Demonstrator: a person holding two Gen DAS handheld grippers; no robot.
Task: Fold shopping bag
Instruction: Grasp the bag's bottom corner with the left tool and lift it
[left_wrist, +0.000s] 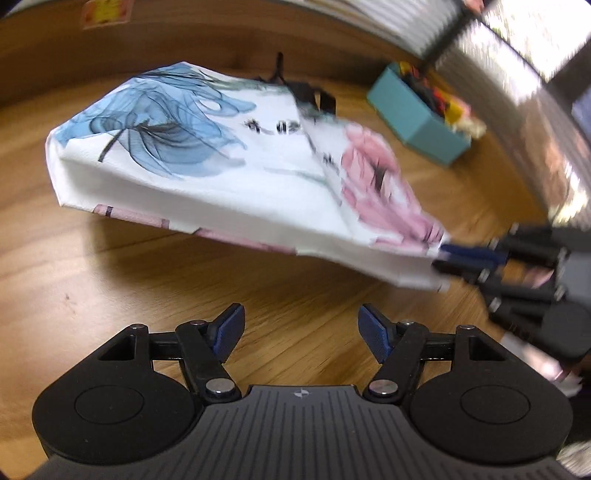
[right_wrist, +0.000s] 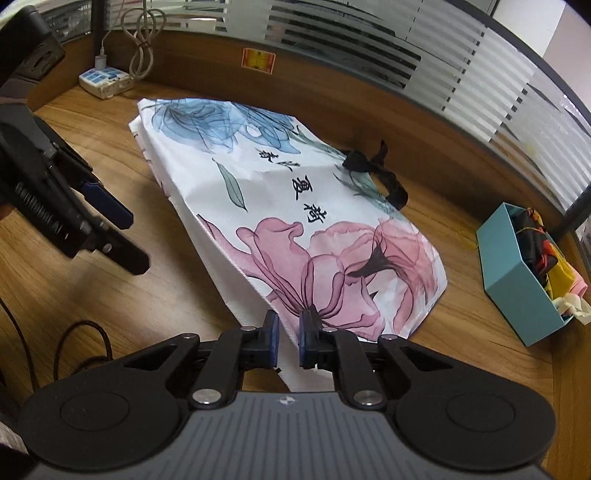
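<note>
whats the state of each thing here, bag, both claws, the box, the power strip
shopping bag: lying flat on the desk, near edge pinched and lifted
bag handles: black, bunched at the far edge
right claw: shut on the bag's near edge
left claw: open, holding nothing, apart from the bag
teal box: open on top, holding colourful items
power strip: on the desk, with a white plug in it

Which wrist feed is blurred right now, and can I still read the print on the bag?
Left wrist view: motion-smeared, the bag and blue box soft, lettering unreadable. Right wrist view: sharp, the bag's black characters legible, with fisheye bending at the edges.
</note>
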